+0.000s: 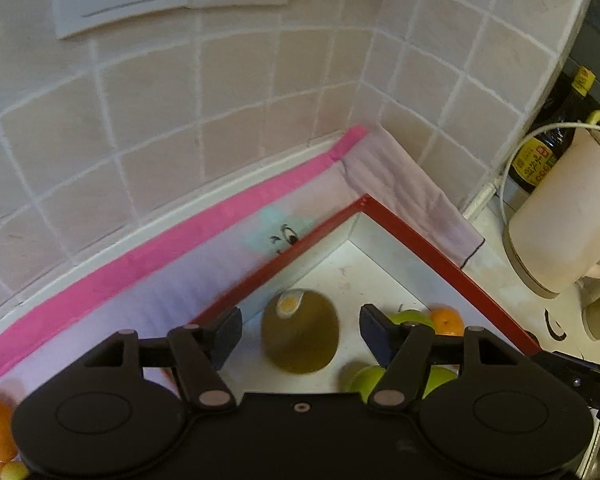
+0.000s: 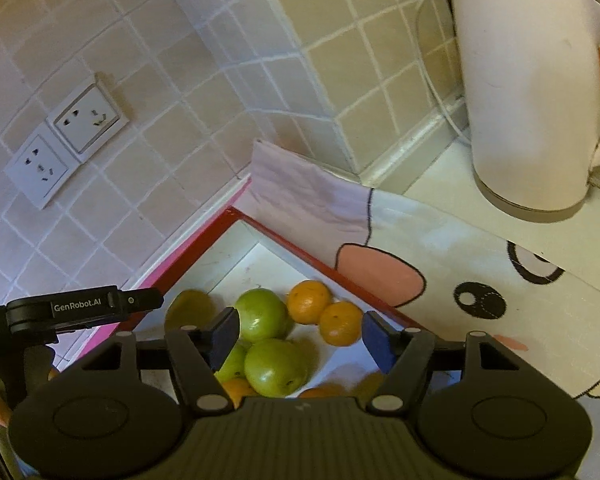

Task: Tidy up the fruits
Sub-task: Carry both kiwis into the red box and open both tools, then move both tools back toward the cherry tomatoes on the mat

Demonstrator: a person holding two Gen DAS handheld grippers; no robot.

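A white tray with a red rim [image 2: 300, 254] holds green apples [image 2: 274, 366], orange mandarins [image 2: 309, 301] and an olive-brown fruit [image 1: 300, 334] with a pale sticker, possibly a kiwi. Under it lies a lilac-white cloth [image 2: 480, 264] with a bright pink border, printed with black cartoon eyes and pink patches. Beige tiles [image 1: 260, 76] with white grout. A cream kettle [image 2: 532, 92], grey-based, far right.

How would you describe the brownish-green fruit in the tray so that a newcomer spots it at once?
Find the red-rimmed tray pushed into the tiled corner, on the pink-edged cloth. The brownish-green fruit lies alone nearest that corner, between the open fingers of the left claw. Unlike the bright green apples and oranges beside it, it is dull olive, egg-shaped and bears a small sticker on top.
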